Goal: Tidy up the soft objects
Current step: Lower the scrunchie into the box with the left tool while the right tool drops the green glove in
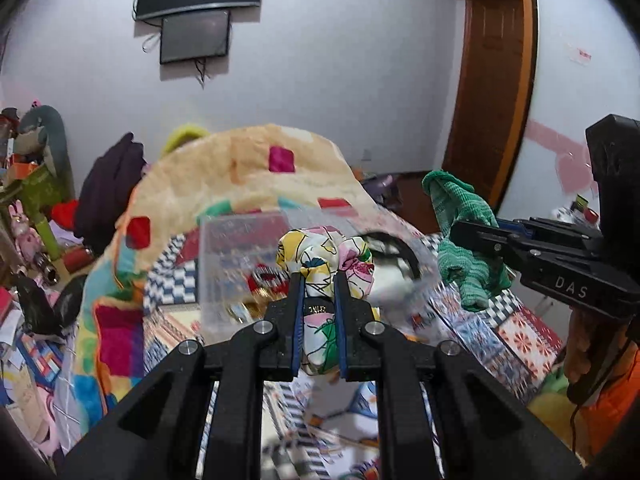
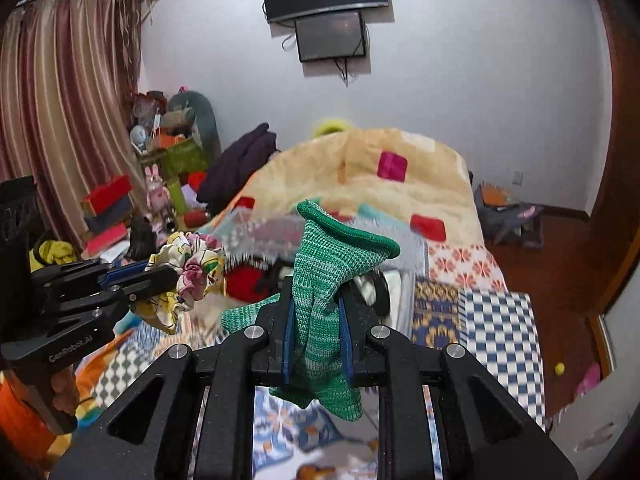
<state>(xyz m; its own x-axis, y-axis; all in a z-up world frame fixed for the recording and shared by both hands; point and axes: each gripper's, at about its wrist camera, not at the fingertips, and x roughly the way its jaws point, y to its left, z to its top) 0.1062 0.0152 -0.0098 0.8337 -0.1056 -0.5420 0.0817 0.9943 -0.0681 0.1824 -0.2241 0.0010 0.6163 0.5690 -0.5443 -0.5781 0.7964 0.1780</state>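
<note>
Currently both tongs loaded, held above the bed (image 2: 496, 320). Left gripper (image 1: 318, 280) clenched on a floral scrunchie (image 1: 324, 258), fabric bunched between the fingers and puffing out past the tips. Right gripper (image 2: 314, 304) clenched on a green knit cloth (image 2: 320, 280), cuff flaring up above the tips, rest hanging below the jaws. Clear plastic box (image 1: 244, 264) sits on the patchwork bedspread just beyond both grippers, motion-blurred. Folded beige blanket (image 1: 240, 184) heaped toward the far end of the bed. Two screens (image 2: 332, 36) on the back wall.
</note>
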